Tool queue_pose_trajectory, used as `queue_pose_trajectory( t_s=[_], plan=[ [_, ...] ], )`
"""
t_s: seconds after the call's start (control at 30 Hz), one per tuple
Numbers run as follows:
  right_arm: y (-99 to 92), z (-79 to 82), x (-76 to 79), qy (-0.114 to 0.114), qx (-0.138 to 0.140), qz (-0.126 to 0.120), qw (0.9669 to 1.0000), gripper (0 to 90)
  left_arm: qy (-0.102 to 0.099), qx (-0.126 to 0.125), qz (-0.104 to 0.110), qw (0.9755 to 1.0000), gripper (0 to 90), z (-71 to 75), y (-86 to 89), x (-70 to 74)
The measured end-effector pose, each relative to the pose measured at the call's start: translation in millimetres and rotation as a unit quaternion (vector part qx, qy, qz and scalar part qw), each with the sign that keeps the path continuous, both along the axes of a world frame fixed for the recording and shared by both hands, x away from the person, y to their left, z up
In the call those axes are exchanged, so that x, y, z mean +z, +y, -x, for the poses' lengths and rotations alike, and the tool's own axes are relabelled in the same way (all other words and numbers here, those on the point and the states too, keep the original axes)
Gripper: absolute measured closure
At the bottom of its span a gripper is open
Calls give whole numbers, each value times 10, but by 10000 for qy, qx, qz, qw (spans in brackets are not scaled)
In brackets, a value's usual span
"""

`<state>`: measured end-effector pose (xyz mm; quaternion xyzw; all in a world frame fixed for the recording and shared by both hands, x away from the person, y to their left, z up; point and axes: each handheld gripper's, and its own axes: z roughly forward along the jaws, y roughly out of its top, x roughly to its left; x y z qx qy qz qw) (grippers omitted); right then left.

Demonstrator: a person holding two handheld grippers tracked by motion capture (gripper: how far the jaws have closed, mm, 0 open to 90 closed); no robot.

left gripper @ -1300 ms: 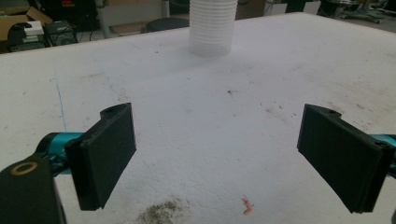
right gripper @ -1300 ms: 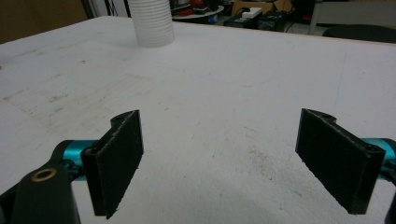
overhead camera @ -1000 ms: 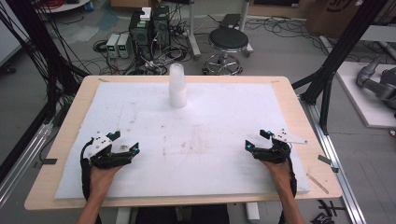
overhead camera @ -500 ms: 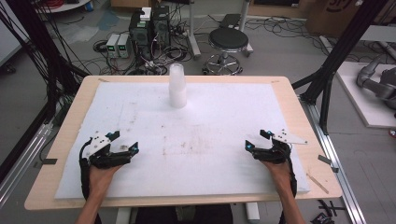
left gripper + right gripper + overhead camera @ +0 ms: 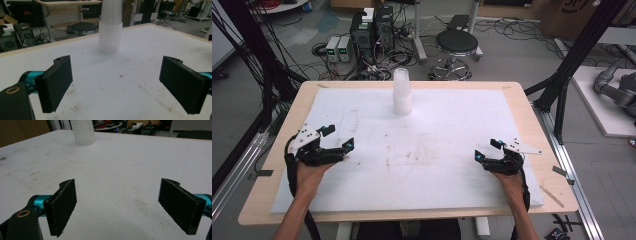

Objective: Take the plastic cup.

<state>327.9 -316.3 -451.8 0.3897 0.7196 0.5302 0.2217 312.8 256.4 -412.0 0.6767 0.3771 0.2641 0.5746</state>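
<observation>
High view: the stack of cups (image 5: 402, 93) stands upright at the far middle of the white mat (image 5: 452, 125), well apart from left gripper (image 5: 337, 141) and right gripper (image 5: 486, 150).
Left gripper view: jaws released, empty; stack (image 5: 110, 30) ahead.
Right gripper view: jaws spread, holding nothing.
Risk: a sideways push could tip the tall stack.

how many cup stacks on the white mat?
1. A single stack of cups stands upright at the far middle of the white mat, apart from both grippers. How many cups are nested in it is too hard to tell.
</observation>
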Motion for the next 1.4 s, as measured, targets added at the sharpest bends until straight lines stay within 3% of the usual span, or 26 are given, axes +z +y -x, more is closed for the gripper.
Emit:
queue_pose_trajectory(
  t_s=[0.4,0.83,1.13,1.2,1.4],
  plan=[
    [0,-2,0,26,10,-20,10000,149,-40,-619,-59,9981,112,-508,13,615],
    [-2,1,0,-1,11,-6,10000,148,-63,-1253,-259,9918,112,-1139,-109,1149],
    [-1,0,-1,-5,27,-1,10000,148,-1,-1610,-425,9860,112,-1465,-252,1310],
    [1,-1,0,7,29,7,10000,149,5,-1689,-348,9850,113,-1537,-278,1341],
    [4,0,0,-6,23,16,10000,148,109,-1902,-432,9807,113,-1749,-362,1415]
  ],
)
